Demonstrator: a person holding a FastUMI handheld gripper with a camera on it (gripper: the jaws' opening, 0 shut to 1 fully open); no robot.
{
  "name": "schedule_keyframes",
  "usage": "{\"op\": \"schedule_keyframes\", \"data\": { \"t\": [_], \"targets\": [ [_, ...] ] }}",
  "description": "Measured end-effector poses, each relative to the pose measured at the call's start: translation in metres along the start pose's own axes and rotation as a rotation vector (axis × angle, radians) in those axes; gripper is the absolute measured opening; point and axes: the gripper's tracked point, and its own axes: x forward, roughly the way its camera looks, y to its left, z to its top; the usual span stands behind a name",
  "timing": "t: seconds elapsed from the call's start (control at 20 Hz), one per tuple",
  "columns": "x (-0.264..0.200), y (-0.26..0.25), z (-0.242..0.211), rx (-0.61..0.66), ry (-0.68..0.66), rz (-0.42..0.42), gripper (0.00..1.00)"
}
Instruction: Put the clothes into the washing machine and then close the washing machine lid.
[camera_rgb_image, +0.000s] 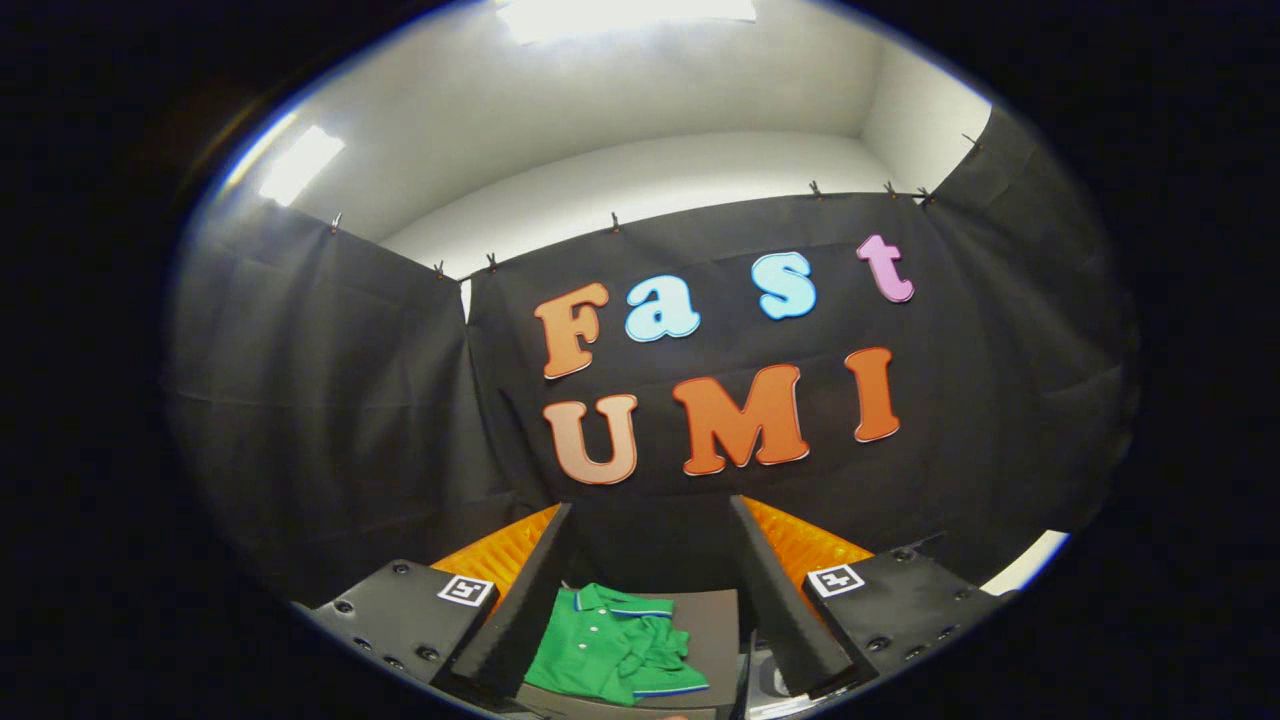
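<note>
- A booth is seen, closed in by black cloth (300, 400) hung from small clips along its top edge.
- Above the cloth a pale wall (650, 170) and ceiling are seen, with two bright ceiling lights (300, 165), one of them straight overhead.
- A narrow gap between two cloth panels is seen on the left, where the pale wall shows through.
- A dark grey flat surface (715, 615) is seen low down, between the fingers.
- A green shirt (610, 645) with a collar, a striped trim and small buttons is laid on that surface, partly folded and rumpled.
- The shirt is placed between the two fingers and just ahead of them, nearer the left finger, whose edge is overlapped by it in the view.
- The gripper (650, 590) is held with its fingers spread wide apart; nothing is grasped, and the shirt is not pressed by either finger.
- Whether the shirt is touched by the left finger cannot be told.
- A pale strip (1025, 565) is seen beyond the right side of the gripper, at the foot of the cloth.
- Part of a grey object (765, 680) is seen beside the right finger, too cut off to be told.
</note>
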Motion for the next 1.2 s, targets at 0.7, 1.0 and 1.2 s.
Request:
{"op": "schedule_keyframes", "data": {
  "t": [0.7, 1.0, 1.2],
  "targets": [
    [0.112, 0.057, -0.198, 0.053, 0.476, -0.034, 0.98],
    [0.121, 0.065, -0.287, 0.027, 0.712, -0.07, 0.99],
    [0.124, 0.07, -0.317, 0.005, 0.774, -0.072, 0.99]
  ]
}}
